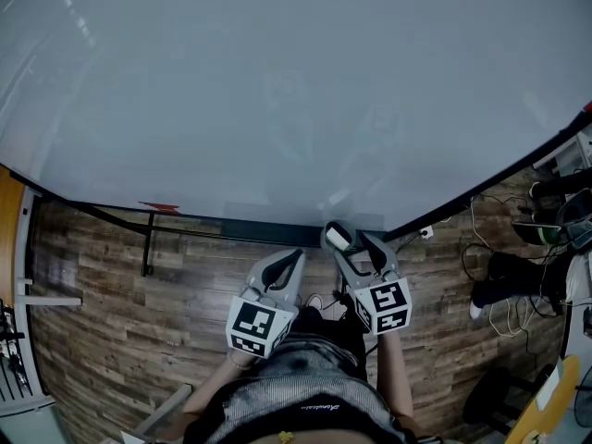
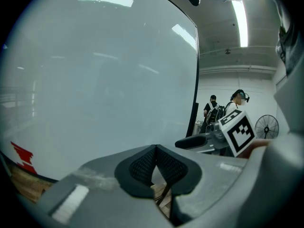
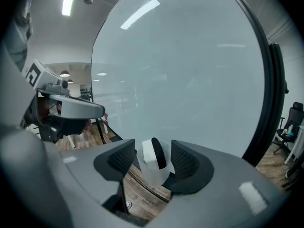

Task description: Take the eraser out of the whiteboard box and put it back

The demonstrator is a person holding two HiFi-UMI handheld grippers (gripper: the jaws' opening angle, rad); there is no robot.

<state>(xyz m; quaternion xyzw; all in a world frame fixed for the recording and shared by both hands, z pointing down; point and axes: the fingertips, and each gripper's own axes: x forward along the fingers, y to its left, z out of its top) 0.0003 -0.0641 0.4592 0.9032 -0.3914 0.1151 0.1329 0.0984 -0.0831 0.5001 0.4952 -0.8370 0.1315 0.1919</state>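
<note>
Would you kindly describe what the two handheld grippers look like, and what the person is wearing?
Both the left gripper and right gripper have smooth light-grey shells tapering to two jaws lined with black, mesh-textured pads. Each carries a white cube printed with black square markers. No cables show. The person wears a grey speckled top; no sleeves cover the forearms.

A large whiteboard (image 1: 277, 91) with a dark frame takes most of the view and rests on a black stand (image 1: 146, 243). The floor (image 1: 120, 313) is of brown wooden planks, with loose cables (image 1: 499, 248) at the right. Long ceiling lamps (image 2: 241, 18) shine over white walls. Far behind, two persons (image 2: 223, 110) stand near a round fan (image 2: 267, 126).
</note>
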